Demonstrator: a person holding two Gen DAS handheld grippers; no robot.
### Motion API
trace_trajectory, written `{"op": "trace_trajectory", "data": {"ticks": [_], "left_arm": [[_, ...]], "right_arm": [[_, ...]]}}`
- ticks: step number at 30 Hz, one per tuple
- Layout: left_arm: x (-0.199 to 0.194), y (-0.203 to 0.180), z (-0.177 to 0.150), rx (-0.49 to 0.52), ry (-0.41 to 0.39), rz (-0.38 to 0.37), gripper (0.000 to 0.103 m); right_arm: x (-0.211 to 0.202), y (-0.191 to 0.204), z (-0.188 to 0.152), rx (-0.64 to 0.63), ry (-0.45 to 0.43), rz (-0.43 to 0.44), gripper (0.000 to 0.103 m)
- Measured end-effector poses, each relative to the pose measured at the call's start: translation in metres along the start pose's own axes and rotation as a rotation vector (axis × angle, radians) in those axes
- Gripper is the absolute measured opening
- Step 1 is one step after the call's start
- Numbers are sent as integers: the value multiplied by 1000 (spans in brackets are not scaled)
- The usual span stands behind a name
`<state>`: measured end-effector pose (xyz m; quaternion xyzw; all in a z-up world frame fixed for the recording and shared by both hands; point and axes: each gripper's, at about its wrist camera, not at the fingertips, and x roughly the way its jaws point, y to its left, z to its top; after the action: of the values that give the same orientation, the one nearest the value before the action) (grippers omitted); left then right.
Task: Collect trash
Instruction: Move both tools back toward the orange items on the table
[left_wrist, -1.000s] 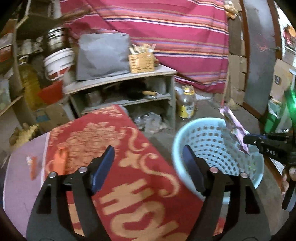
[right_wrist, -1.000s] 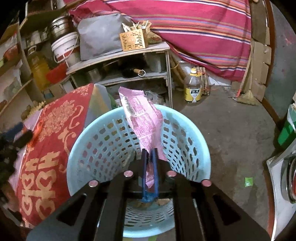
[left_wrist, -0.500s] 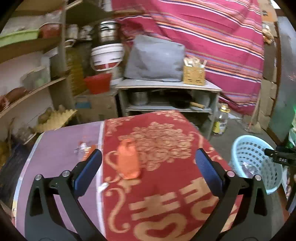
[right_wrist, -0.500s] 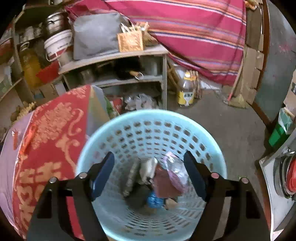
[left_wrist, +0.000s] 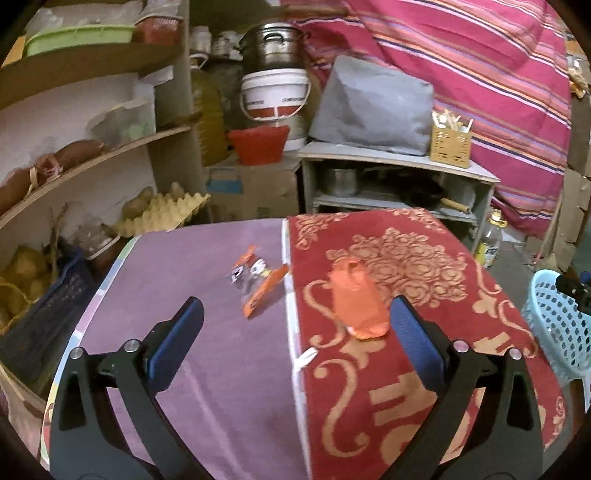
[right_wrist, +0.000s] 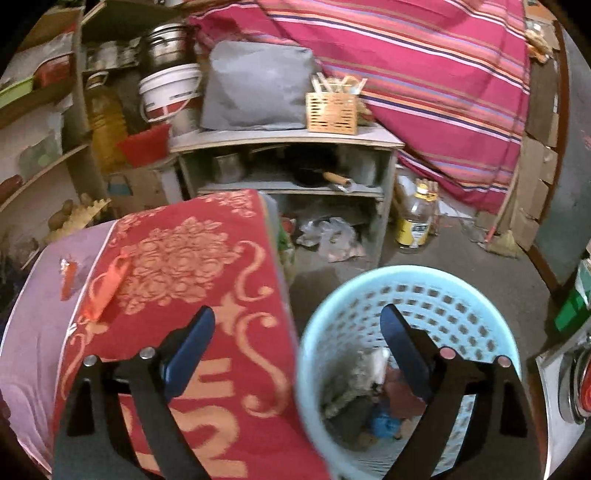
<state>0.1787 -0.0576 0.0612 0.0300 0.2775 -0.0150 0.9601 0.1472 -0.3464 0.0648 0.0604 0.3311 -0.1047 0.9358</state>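
Observation:
An orange wrapper (left_wrist: 357, 302) lies on the red patterned cloth (left_wrist: 424, 362) of the table. A smaller orange and silver wrapper (left_wrist: 258, 282) lies on the purple part (left_wrist: 207, 280) to its left. My left gripper (left_wrist: 295, 339) is open and empty above the table, just short of both wrappers. My right gripper (right_wrist: 297, 343) is open and empty above the near rim of the light blue basket (right_wrist: 406, 295), which holds several pieces of trash. The orange wrapper also shows in the right wrist view (right_wrist: 105, 291). The basket shows at the left wrist view's right edge (left_wrist: 557, 325).
The basket stands on the floor right of the table. Behind are a grey shelf unit (left_wrist: 399, 177) with pots, a wooden shelf (left_wrist: 92, 166) at the left, a bottle (right_wrist: 415, 218) on the floor and a striped cloth (right_wrist: 424, 74).
My right gripper opened and dropped the pink wrapper into the basket, then shifted left. My left gripper swung left from the basket toward the wrappers on the table.

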Motion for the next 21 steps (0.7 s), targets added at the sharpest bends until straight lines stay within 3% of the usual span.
{"op": "trace_trajectory", "data": {"ticks": [16,21], "left_arm": [[35,34,-17,12,66,62,97],[51,51,-20,-30,96,55,97]], "right_arm": [[37,73,5,-54,34,54,89],[48,91,5,-83,39,50,89]]}}
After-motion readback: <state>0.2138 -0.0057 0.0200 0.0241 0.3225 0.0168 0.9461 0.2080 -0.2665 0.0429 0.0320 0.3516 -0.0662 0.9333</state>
